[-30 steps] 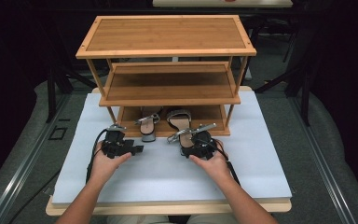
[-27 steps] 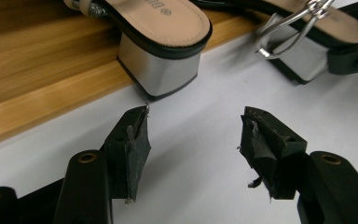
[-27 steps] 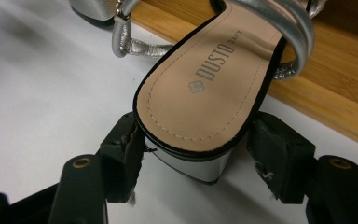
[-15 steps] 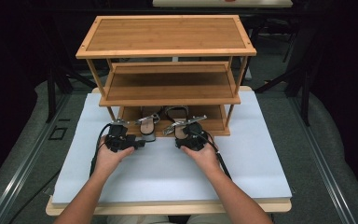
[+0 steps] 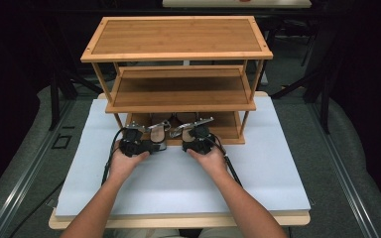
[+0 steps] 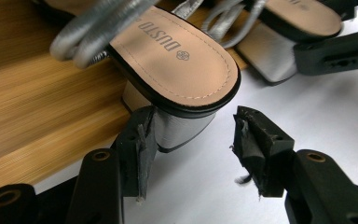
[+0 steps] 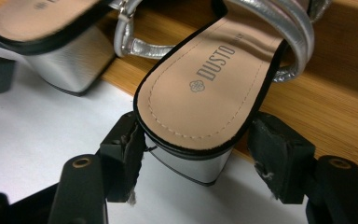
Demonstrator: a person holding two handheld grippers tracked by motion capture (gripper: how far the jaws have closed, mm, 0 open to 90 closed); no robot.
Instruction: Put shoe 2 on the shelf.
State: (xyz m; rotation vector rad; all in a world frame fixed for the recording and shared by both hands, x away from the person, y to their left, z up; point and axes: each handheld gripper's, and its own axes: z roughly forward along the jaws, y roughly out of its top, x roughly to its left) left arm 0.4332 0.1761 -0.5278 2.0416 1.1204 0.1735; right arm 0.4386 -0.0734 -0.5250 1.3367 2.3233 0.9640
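Observation:
A pair of silver strappy sandals with block heels lies on the bottom shelf (image 5: 226, 130) of a bamboo shoe rack, heels sticking out over the white mat. My left gripper (image 5: 151, 142) is at the left sandal (image 5: 158, 131). In the left gripper view the left gripper (image 6: 193, 135) is open; one jaw touches the silver heel (image 6: 182, 130) of the left sandal (image 6: 177, 56) and the other stands apart. My right gripper (image 5: 191, 135) is at the right sandal (image 5: 184, 120). In the right gripper view the right gripper (image 7: 198, 149) is open astride the heel of the right sandal (image 7: 205, 88).
The rack (image 5: 178, 37) has three bamboo tiers; the top and middle shelf (image 5: 178, 91) are bare. It stands at the far side of a white mat (image 5: 178, 188) on the table. Dark stands and cables lie on the floor around.
Both hands have moved forward toward the rack's bottom shelf and closer together, bringing the grippers up to the sandal heels.

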